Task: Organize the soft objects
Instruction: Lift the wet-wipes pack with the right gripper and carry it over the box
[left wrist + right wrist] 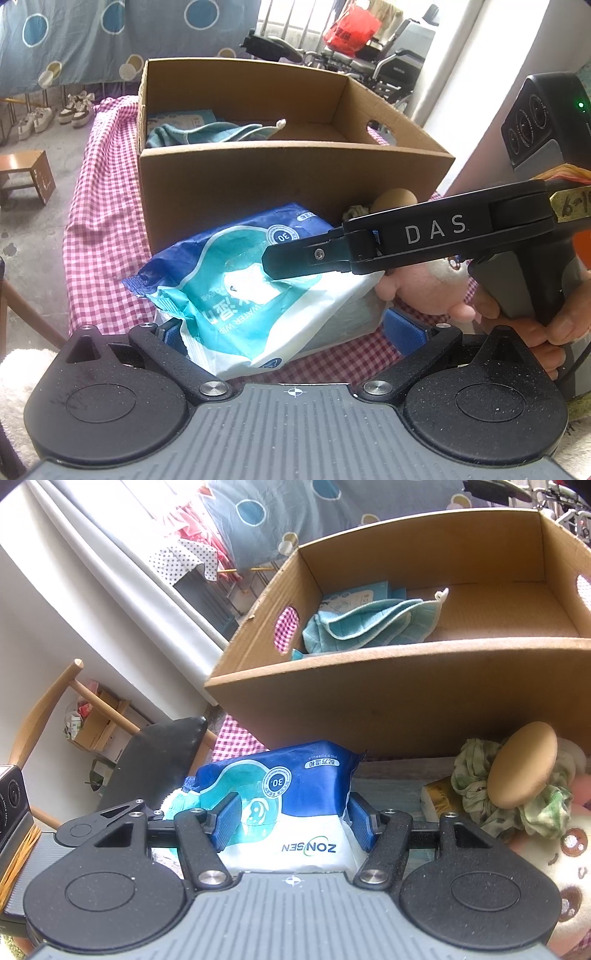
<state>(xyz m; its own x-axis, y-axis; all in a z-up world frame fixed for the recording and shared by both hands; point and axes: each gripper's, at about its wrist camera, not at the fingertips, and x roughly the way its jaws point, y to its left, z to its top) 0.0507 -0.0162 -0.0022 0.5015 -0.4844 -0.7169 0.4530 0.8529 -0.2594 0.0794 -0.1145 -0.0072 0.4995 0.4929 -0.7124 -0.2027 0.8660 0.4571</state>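
At the centre of the left wrist view lies the wet wipes pack (251,291), blue, teal and white, on the red checked cloth (99,206) just in front of the cardboard box (280,181). The left gripper (284,332) stands wide open around the near end of the pack; its blue pads (402,328) are at both sides, but I cannot tell if they touch the wrapper. From the right of this frame the right gripper (295,258) reaches across, and its black finger tip rests on top of the pack.

In the right wrist view the same wet wipes pack (295,805) sits low in the middle of the frame, between the two blue pads (360,823) of the right gripper (293,821). The jaws are about half open, as wide as the pack, and both pads press on its sides, so the pack is held.

The cardboard box (388,698) fills the upper right of this frame. Inside it, at the left part, lies a folded teal towel (369,624) over a pale blue packet (354,596). At the right of the frame, beside the box wall, are a green scrunchie (476,790), a tan round puff (522,775) leaning on it, and a plush toy (561,853) at the lower right edge.
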